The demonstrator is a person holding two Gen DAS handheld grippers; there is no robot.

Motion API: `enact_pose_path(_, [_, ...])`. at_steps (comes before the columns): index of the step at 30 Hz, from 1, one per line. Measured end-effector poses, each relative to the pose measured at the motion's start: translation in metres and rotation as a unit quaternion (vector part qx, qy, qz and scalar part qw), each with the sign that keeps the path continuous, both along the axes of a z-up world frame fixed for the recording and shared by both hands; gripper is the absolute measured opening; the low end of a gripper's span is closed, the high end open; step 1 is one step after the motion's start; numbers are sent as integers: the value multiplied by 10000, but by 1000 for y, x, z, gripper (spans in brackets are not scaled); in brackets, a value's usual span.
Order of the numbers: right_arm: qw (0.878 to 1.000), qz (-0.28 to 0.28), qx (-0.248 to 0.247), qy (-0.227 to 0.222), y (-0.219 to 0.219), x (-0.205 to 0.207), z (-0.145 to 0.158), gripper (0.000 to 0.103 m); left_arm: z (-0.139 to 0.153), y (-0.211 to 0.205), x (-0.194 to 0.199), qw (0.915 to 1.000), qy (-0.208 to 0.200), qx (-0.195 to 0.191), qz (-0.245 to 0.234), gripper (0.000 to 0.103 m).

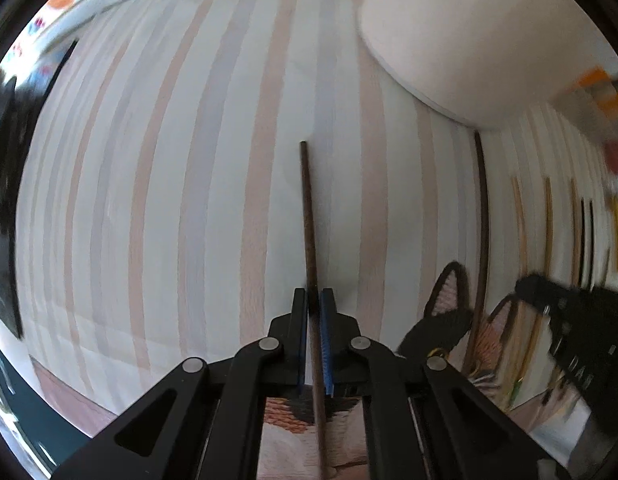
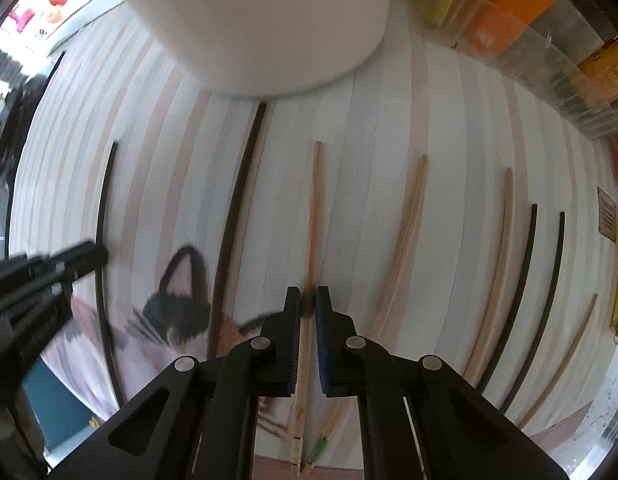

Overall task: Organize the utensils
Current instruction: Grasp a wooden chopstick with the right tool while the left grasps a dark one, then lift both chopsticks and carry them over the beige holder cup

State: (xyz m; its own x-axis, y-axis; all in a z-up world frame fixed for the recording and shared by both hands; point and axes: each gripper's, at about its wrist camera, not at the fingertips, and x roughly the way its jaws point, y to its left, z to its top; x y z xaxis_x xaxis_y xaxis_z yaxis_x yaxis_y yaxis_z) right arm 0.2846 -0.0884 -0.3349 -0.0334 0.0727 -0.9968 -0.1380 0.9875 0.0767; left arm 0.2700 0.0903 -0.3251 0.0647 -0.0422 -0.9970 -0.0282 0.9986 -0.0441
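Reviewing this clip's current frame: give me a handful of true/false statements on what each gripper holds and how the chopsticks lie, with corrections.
1. The left gripper is closed on a dark chopstick. True.
2. The right gripper holds a black chopstick. False: a light wooden chopstick sits between its fingers.
3. The chopsticks lie in a crossed heap. False: they lie apart, roughly parallel, on the striped mat.
4. A white round container stands at the far end of the mat. True.
5. The mat carries a cat picture. True.
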Motion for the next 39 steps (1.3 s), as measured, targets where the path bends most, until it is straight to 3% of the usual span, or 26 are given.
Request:
enact_pose_path(3, [9999, -58, 66, 74, -5, -4, 3, 8, 1, 21, 8, 9976, 178, -394, 537, 3])
enact_pose_path(7, [9987, -236, 192, 408, -17, 2, -1, 8, 2, 27, 14, 9963, 307, -599, 542, 7])
enact_pose_path(12, [9974, -251, 307, 605, -28, 2, -1, 8, 6, 5, 19, 9991, 236, -106, -339, 8])
enact_pose_path(18, [9980, -159, 258, 551, -31, 11, 1, 7, 12, -31, 16, 9935, -6, 639, -946, 6])
enact_pose_path(24, [9986, 39, 73, 529, -20, 6, 8, 7, 14, -39, 5, 9955, 14, 459, -833, 5])
enact_pose_path(33, [9968, 108, -56, 785, -5, 24, 2, 7, 17, 9, 3, 9969, 45, 350, -708, 5])
enact_pose_path(39, [9951, 310, -475, 810, 19, 33, -6, 8, 21, -12, -1, 9967, 111, 368, -715, 5])
